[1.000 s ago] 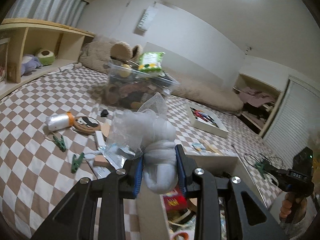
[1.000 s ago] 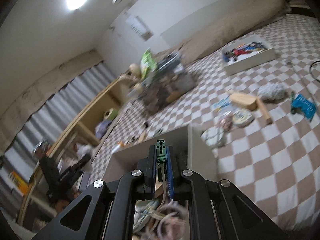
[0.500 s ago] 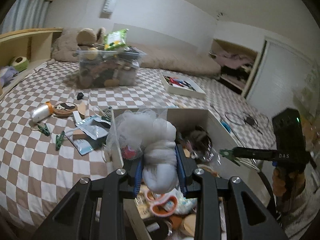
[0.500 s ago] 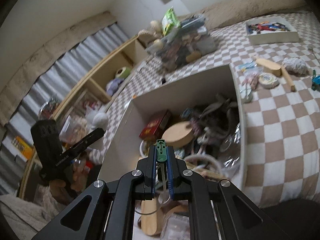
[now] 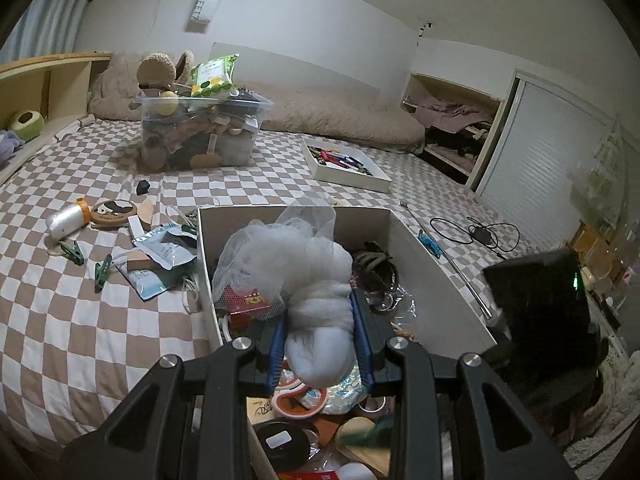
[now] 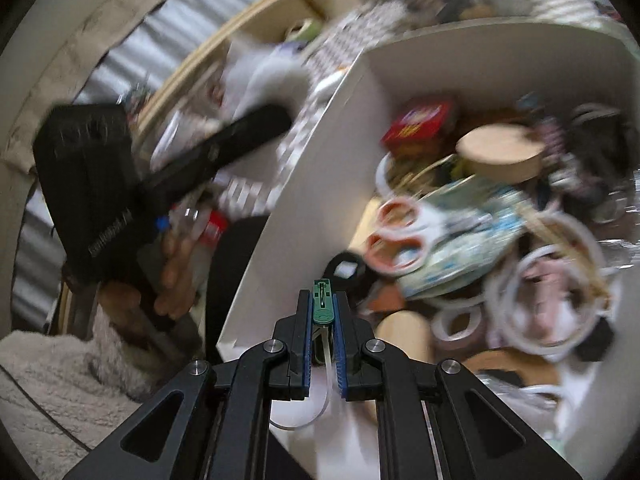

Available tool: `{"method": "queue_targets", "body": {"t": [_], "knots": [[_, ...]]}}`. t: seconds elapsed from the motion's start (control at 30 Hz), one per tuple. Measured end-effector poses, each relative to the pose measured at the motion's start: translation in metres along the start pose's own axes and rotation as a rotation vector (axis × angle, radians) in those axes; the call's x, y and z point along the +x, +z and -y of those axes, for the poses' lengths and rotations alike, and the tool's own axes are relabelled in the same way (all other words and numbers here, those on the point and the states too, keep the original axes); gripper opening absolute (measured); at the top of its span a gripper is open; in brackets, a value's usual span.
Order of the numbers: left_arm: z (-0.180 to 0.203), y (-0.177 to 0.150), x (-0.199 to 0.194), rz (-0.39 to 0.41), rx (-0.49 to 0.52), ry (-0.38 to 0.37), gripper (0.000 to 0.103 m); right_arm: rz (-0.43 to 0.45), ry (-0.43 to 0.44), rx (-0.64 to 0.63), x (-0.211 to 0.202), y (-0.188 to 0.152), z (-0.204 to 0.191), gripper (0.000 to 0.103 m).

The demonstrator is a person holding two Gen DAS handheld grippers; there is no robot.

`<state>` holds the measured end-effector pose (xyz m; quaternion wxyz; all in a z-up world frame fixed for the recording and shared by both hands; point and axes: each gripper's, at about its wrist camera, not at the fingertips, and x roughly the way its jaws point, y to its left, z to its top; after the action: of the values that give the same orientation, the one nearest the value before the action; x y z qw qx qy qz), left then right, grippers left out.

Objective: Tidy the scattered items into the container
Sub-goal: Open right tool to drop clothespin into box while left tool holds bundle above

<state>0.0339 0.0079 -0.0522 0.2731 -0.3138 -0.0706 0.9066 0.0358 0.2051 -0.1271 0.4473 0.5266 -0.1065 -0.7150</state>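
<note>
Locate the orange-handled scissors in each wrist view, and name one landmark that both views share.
Left wrist: the orange-handled scissors lie low in the centre, inside the white box, partly hidden behind the left gripper.
Right wrist: right of centre, at mid-height, in the same box.
Shared landmark: the red carton.

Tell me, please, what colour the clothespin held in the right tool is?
Green; the clothespin shows best in the right wrist view.
</note>
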Motion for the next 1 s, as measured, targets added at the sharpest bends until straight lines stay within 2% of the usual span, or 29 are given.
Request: {"method": "queue_targets", "body": {"t": [0.27, 0.43, 0.47, 0.5, 0.57, 0.83, 1.0], "knots": [[-0.002, -0.004, -0.004, -0.011, -0.005, -0.005, 0.03, -0.135, 0.021, -0.033, 0.041, -0.004, -0.012, 0.011], [0.0, -0.005, -0.006, -0.036, 0.008, -0.012, 0.03, -0.131, -0.008, -0.016, 0.04, -0.008, -0.004, 0.014], [0.001, -0.005, -0.006, -0.043, 0.012, -0.014, 0.03, -0.125, -0.011, -0.008, 0.036, -0.008, -0.001, 0.025], [0.001, -0.006, -0.006, -0.052, 0.02, -0.016, 0.03, -0.116, -0.016, 0.0, 0.032, -0.008, 0.001, 0.053], [0.003, -0.006, -0.006, -0.074, 0.041, -0.022, 0.03, -0.075, -0.044, 0.01, 0.02, -0.008, 0.006, 0.082], [0.023, -0.015, -0.002, -0.193, 0.158, -0.066, 0.03, 0.115, -0.107, 0.077, -0.037, 0.0, 0.03, 0.082], [0.043, -0.027, 0.005, -0.328, 0.271, -0.105, 0.03, 0.201, -0.115, 0.148, -0.067, -0.001, 0.046, 0.082]]}}
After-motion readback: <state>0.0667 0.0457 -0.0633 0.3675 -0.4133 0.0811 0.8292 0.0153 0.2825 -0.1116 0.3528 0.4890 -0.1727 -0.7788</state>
